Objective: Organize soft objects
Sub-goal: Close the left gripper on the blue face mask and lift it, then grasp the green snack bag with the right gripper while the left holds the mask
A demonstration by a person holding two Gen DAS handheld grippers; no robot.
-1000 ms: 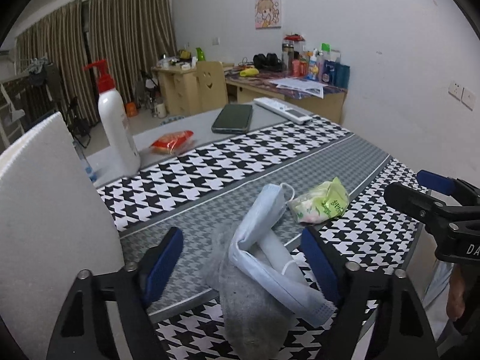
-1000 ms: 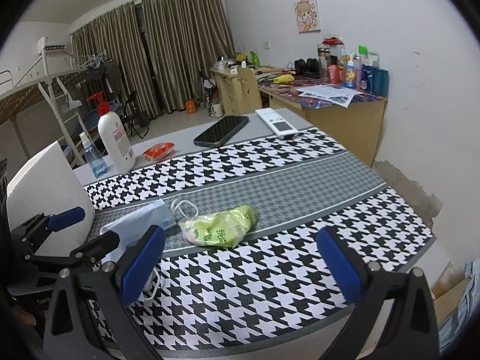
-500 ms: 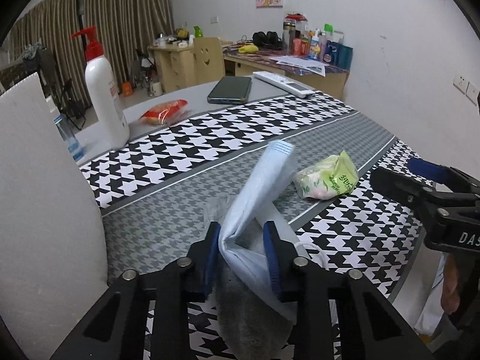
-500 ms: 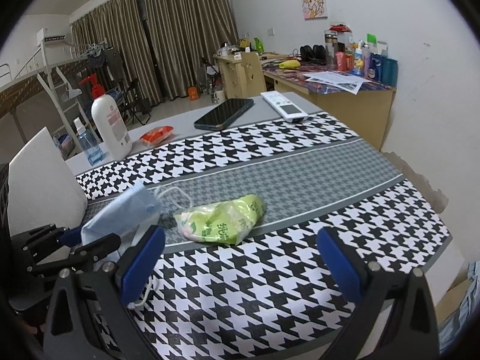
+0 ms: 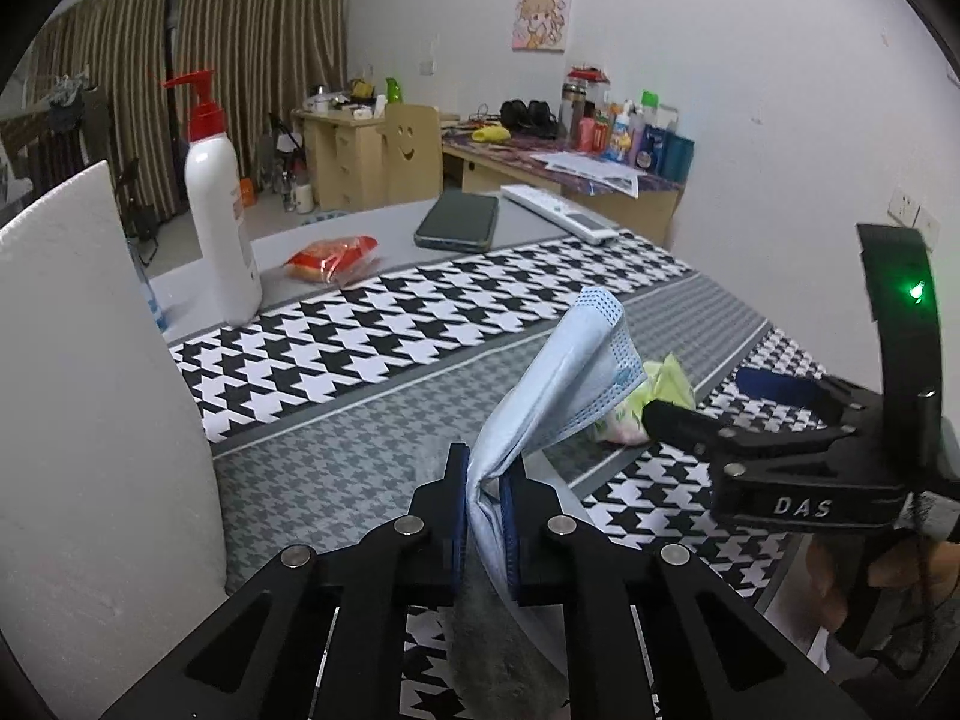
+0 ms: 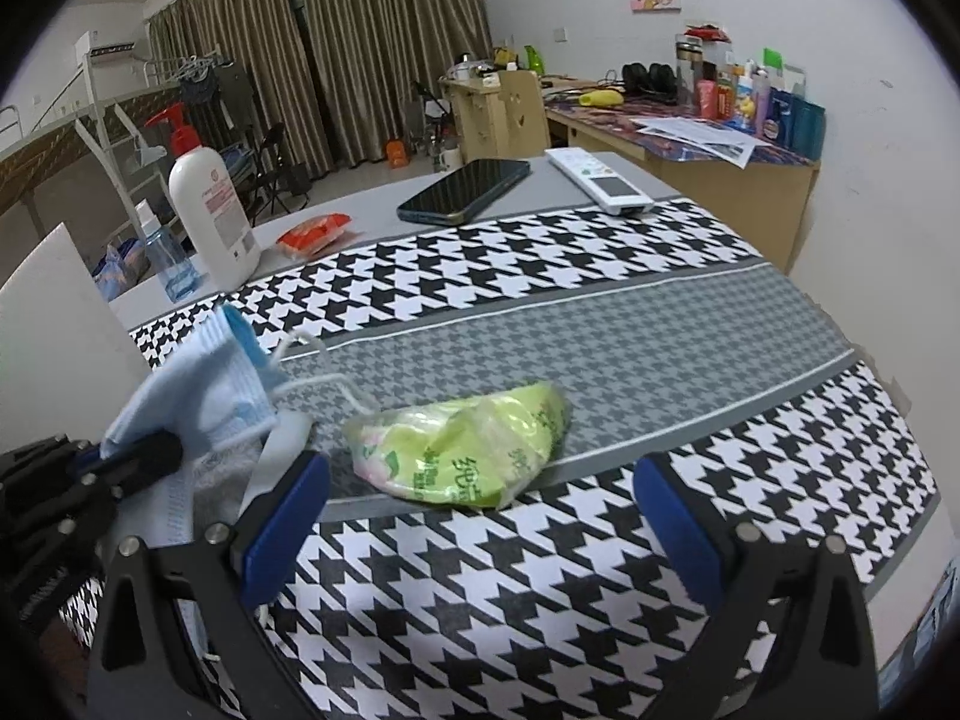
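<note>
My left gripper (image 5: 483, 498) is shut on a light blue face mask (image 5: 570, 372), which stands up folded between the pads above the table. The mask also shows at the left of the right wrist view (image 6: 198, 384), with its white ear loops (image 6: 324, 378) hanging. A grey sock (image 5: 504, 660) lies under the left gripper. A green tissue pack (image 6: 468, 450) lies on the grey stripe of the houndstooth cloth (image 6: 600, 276), just ahead of my open, empty right gripper (image 6: 480, 522). The right gripper also shows in the left wrist view (image 5: 720, 402).
A white foam board (image 5: 90, 420) stands at the left. A lotion pump bottle (image 6: 210, 210), small spray bottle (image 6: 168, 264), red snack packet (image 6: 315, 231), phone (image 6: 465, 189) and remote (image 6: 600, 180) sit at the far side. The table edge is near at the right.
My left gripper closed on the face mask and lifted it off the sock, so it stands upright. My right gripper moved closer to the tissue pack.
</note>
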